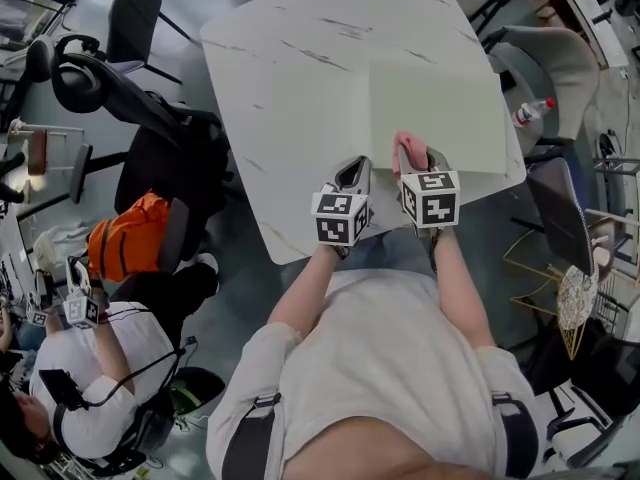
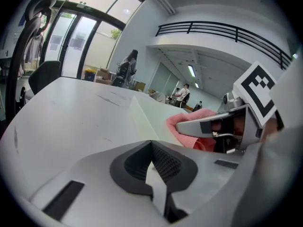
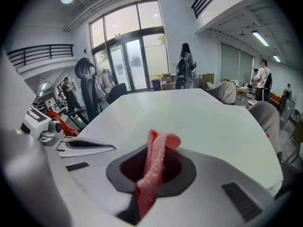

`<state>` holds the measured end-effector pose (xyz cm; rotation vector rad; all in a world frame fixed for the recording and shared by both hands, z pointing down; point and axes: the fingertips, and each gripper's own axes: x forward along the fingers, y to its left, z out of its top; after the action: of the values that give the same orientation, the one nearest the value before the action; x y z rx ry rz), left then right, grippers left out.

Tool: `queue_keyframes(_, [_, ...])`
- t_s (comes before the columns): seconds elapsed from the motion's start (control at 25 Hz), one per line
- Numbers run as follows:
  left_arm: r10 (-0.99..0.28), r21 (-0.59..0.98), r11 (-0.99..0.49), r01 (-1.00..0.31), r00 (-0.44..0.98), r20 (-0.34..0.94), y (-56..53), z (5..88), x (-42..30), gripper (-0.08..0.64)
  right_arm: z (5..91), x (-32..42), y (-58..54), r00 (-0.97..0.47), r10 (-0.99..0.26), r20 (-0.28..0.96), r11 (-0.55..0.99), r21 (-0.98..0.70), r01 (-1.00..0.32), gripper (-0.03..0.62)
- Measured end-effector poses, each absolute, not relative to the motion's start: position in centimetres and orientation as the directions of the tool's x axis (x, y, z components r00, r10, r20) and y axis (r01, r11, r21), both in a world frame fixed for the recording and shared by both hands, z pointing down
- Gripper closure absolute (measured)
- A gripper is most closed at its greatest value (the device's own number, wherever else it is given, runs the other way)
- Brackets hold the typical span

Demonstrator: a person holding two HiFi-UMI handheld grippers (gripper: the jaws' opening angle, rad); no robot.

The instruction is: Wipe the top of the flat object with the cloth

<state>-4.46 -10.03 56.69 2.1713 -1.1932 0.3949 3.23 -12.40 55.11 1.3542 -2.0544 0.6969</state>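
Observation:
A pale green flat board (image 1: 440,118) lies on the right half of the white marble table (image 1: 290,88). My right gripper (image 1: 415,156) is at the board's near-left corner, shut on a pink cloth (image 1: 407,151) that sticks up between its jaws. In the right gripper view the cloth (image 3: 156,157) is pinched upright, with the board (image 3: 213,122) stretching ahead. My left gripper (image 1: 350,172) rests just to the left over bare table, jaws shut and holding nothing. From the left gripper view, the cloth (image 2: 187,126) and the right gripper (image 2: 227,124) show close on the right.
The table's near edge runs just under both grippers. Black office chairs (image 1: 110,83) and an orange bag (image 1: 125,233) stand to the left. A grey chair (image 1: 555,63) and a bottle (image 1: 530,111) are to the right. Another person (image 1: 90,388) sits at the lower left.

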Motion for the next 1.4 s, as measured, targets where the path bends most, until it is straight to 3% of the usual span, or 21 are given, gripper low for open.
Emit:
queue_keyframes(0.8, [-0.677, 0.348, -0.4, -0.848, 0.529, 0.511, -9.6, 55.8, -7.4, 0.546, 54.6, -1.0, -12.4, -0.376, -0.663, 0.647, 0.368, -0.155, -0.917, 0.565])
queue_keyframes(1.4, [-0.771, 0.226, -0.466, -0.855, 0.518, 0.37, -9.0, 46.6, -3.5, 0.546, 47.1, 9.6, -8.1, -0.288, -0.808, 0.515, 0.287, -0.083, -0.954, 0.565])
